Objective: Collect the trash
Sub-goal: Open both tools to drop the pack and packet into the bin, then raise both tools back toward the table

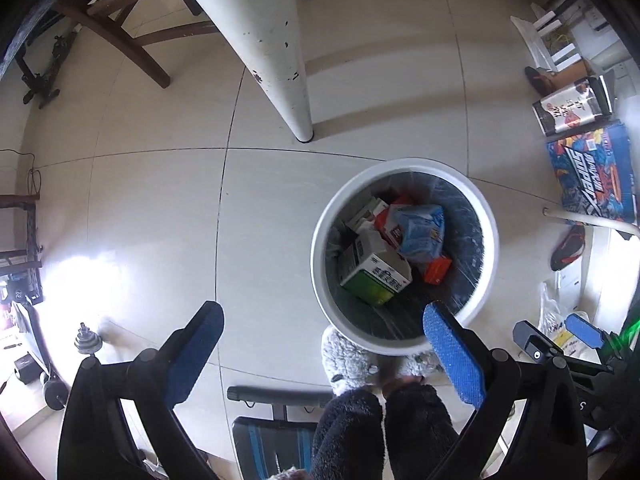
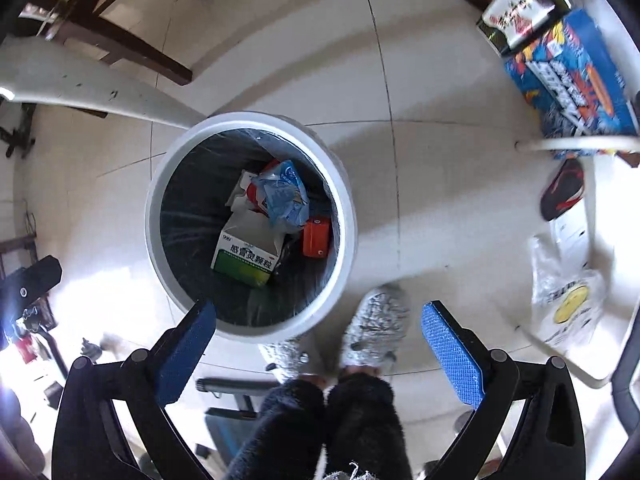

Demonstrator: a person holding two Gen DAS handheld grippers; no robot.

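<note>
L hand-held gripper [image 1: 324, 354]: jaws wide, nothing between.
R hand-held gripper [image 2: 318, 346]: jaws wide, nothing between.
Trash bin [image 2: 160, 184]: on floor [image 1: 152, 208], below both.
Trash: green-white box [image 2: 244, 258], blue bag [image 2: 286, 196], orange box [image 2: 317, 236] lay inside bin.

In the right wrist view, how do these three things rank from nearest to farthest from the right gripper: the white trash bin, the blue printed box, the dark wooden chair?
1. The white trash bin, just ahead of the right gripper, next to its left finger.
2. The blue printed box, on the floor at upper right.
3. The dark wooden chair, at upper left, beyond the bin.
</note>
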